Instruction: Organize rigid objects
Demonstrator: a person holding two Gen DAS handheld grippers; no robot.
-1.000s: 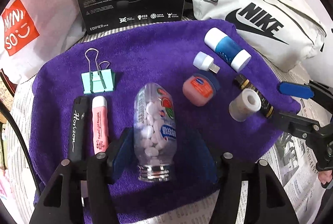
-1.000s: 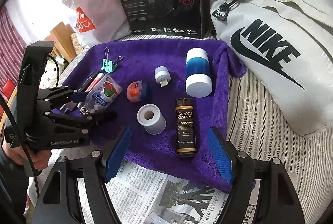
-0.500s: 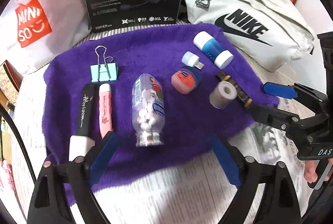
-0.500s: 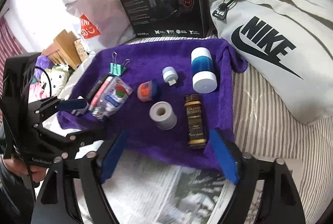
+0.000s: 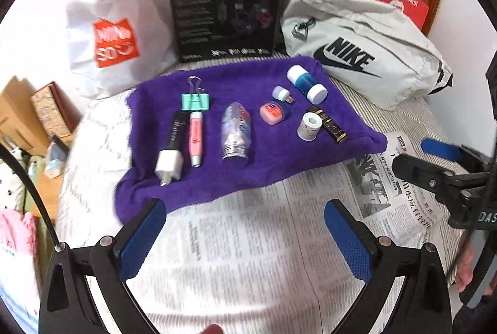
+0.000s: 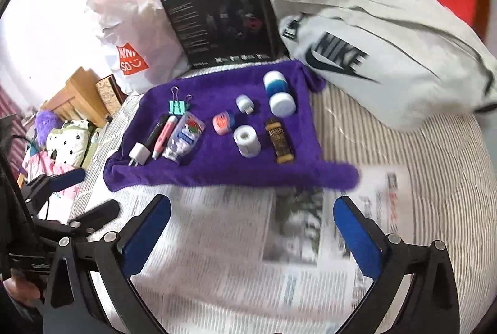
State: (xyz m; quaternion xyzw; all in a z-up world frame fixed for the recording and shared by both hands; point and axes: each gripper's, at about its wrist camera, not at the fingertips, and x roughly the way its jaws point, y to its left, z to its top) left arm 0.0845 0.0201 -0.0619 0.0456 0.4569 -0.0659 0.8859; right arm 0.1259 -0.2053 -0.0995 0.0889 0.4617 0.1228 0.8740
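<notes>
Evidently both tools are spread wide and empty above the newspaper (image 5: 236,241), short of the purple towel (image 5: 279,160). Ahead of the left tool (image 5: 245,241) lies the pill bottle (image 5: 236,129), long axis pointing back at it; the right tool (image 6: 251,234) sits nearer the brown lighter (image 6: 279,141).

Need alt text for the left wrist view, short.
Open, empty left gripper hovers over newspaper, short of a purple towel holding small items: binder clip, pill bottle, tape roll. The right gripper sits at right.
</notes>
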